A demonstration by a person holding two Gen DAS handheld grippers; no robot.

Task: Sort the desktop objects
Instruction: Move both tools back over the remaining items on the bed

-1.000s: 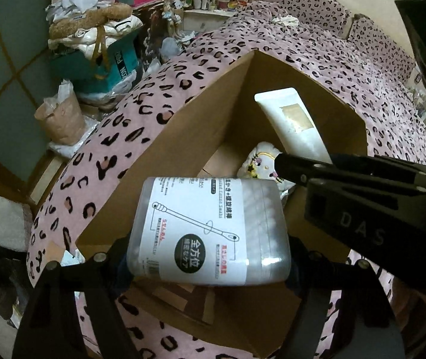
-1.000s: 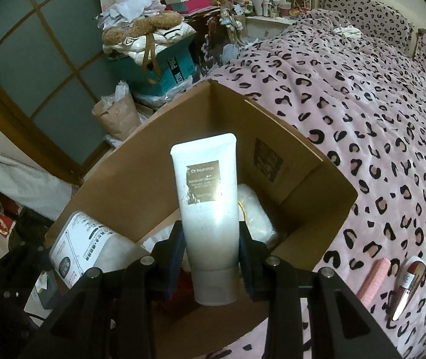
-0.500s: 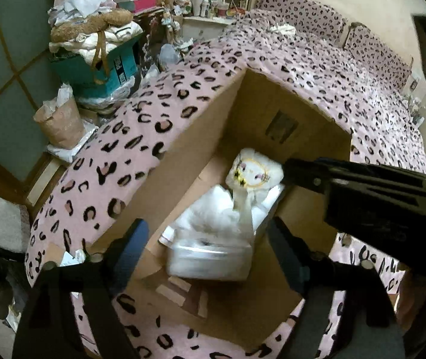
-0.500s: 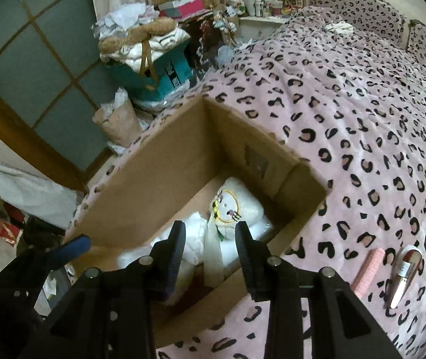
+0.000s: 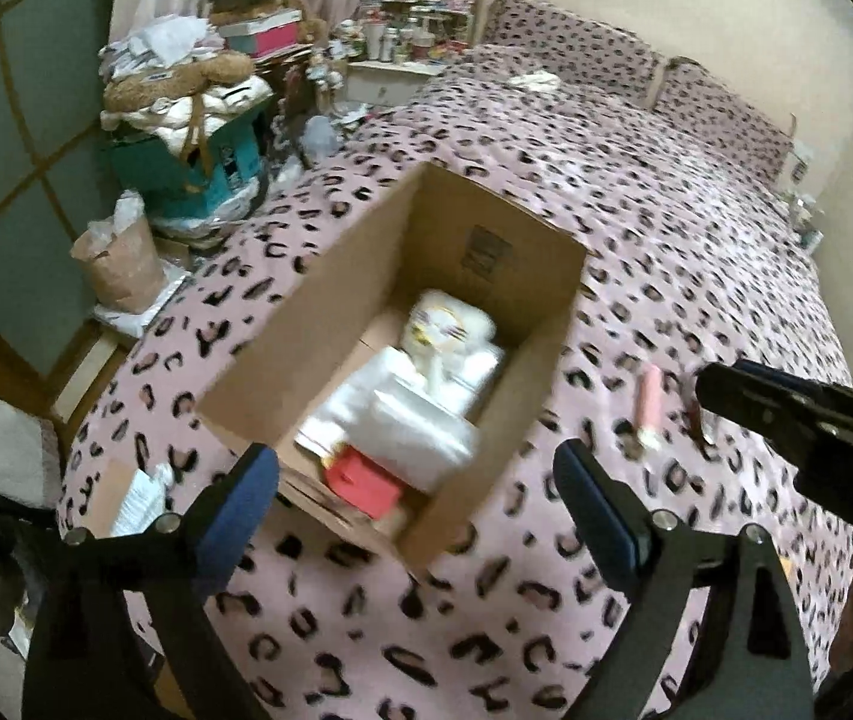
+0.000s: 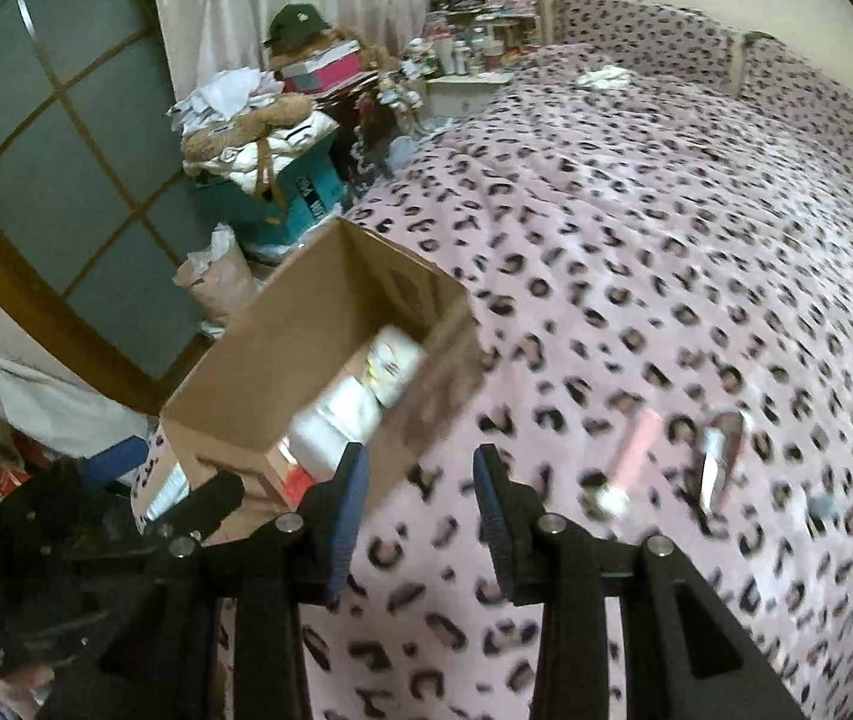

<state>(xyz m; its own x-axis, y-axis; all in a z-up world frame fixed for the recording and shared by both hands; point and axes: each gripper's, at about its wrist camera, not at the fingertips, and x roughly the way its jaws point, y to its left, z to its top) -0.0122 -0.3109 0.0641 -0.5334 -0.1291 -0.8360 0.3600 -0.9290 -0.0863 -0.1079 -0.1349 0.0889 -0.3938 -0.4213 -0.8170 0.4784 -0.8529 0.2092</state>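
Observation:
An open cardboard box [image 5: 330, 306] [image 6: 282, 354] sits on the pink leopard-print bed. It holds a clear cotton-swab tub [image 5: 420, 432], a white tube, a white plush [image 5: 444, 324] and a red item [image 5: 366, 480]. My left gripper [image 5: 414, 480] is open and empty above the box's near end. My right gripper [image 6: 420, 492] is open and empty, right of the box over the blanket. A pink stick [image 6: 630, 450] [image 5: 647, 408] and a reddish compact-like item [image 6: 720, 456] lie on the blanket to the right.
The bed edge runs along the left of the box. Beyond it stand a brown paper bag [image 5: 120, 258], a teal box piled with clothes [image 5: 198, 168] and a cluttered shelf [image 5: 402, 42]. A sliding door [image 6: 66, 150] is at the left. The blanket stretches far right.
Both grippers let go of their loads: the cotton-swab tub and the white tube dropped into the box. Both grippers then opened and pulled back and up; the right one swung to the right.

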